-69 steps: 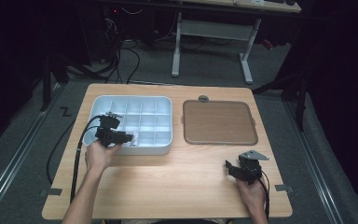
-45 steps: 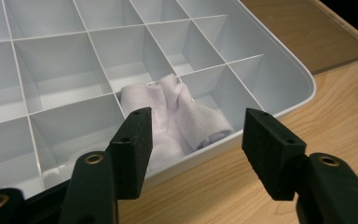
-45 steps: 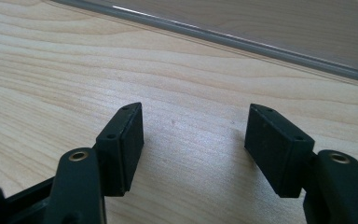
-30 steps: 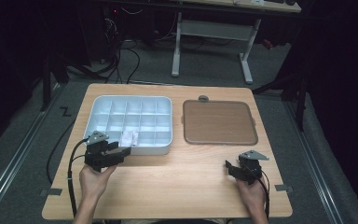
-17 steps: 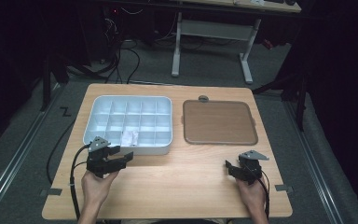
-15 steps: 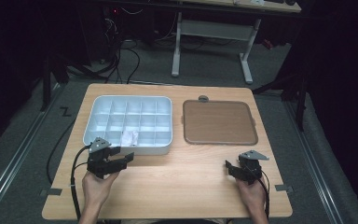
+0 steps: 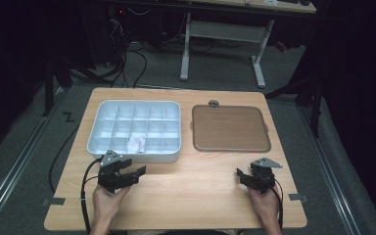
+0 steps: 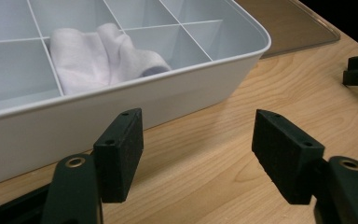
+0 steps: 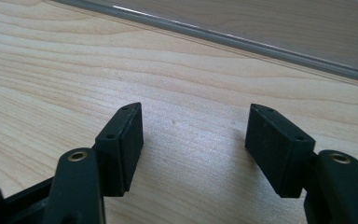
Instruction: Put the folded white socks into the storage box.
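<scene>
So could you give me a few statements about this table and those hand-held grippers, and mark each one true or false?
1. A white cloth lies in a compartment of the white divided tray. True.
2. The left hand-held gripper clamps the cloth. False: its jaws are open with nothing between them, and it is outside the tray over the wooden table.
3. The brown tray sits to the right of the white one. True.
4. The right hand-held gripper is shut. False: its jaws stand apart over bare wood.
</scene>
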{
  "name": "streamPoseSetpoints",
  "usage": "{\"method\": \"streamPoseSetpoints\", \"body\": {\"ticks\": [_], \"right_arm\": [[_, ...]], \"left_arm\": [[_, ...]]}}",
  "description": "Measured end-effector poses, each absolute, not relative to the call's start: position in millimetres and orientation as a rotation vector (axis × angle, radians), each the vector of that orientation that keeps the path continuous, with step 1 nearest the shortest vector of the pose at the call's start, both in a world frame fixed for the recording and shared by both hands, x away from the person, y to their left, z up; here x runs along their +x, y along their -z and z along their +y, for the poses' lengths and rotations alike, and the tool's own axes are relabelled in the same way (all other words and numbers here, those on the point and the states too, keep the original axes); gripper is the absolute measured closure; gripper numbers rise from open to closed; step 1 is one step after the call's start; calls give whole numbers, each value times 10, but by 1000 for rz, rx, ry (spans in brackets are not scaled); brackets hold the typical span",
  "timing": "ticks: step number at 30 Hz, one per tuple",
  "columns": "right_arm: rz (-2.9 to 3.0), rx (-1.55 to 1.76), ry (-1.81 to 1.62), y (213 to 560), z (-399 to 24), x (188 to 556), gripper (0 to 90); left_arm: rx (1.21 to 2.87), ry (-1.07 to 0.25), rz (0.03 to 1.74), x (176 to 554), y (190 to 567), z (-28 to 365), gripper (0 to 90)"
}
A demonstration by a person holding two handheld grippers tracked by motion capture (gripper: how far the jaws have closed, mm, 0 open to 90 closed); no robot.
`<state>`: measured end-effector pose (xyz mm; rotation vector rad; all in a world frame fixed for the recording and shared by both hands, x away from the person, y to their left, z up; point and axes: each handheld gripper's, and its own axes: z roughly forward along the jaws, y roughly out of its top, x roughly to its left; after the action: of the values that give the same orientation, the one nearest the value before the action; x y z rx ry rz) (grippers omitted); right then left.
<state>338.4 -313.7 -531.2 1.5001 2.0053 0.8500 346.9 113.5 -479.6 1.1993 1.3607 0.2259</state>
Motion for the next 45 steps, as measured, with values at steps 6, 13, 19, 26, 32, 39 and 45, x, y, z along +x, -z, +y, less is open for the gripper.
{"method": "streamPoseSetpoints", "body": {"ticks": [6,13,19,26,32,39,45], "right_arm": [[2006,1497,-850,5313,-3138,3386,374],[2006,1497,-850,5313,-3138,3386,374],[2005,1500,-850,5313,-3136,3384,374],[2005,1500,-850,5313,-3136,3384,374],[2005,1500,-850,5313,-3137,3384,374],[2005,1500,-850,5313,-3136,3384,374],[2005,1500,-850,5313,-3136,3384,374]], "left_arm": [[1201,-213,1356,3443,4851,1100,340],[1220,-210,1350,3419,4927,1024,339],[1221,-198,1351,3402,4974,983,338],[1224,-188,1359,3382,5032,969,338],[1243,-184,1359,3382,5085,900,338],[1272,-185,1362,3397,5167,848,338],[1293,-196,1371,3410,5238,802,339]]}}
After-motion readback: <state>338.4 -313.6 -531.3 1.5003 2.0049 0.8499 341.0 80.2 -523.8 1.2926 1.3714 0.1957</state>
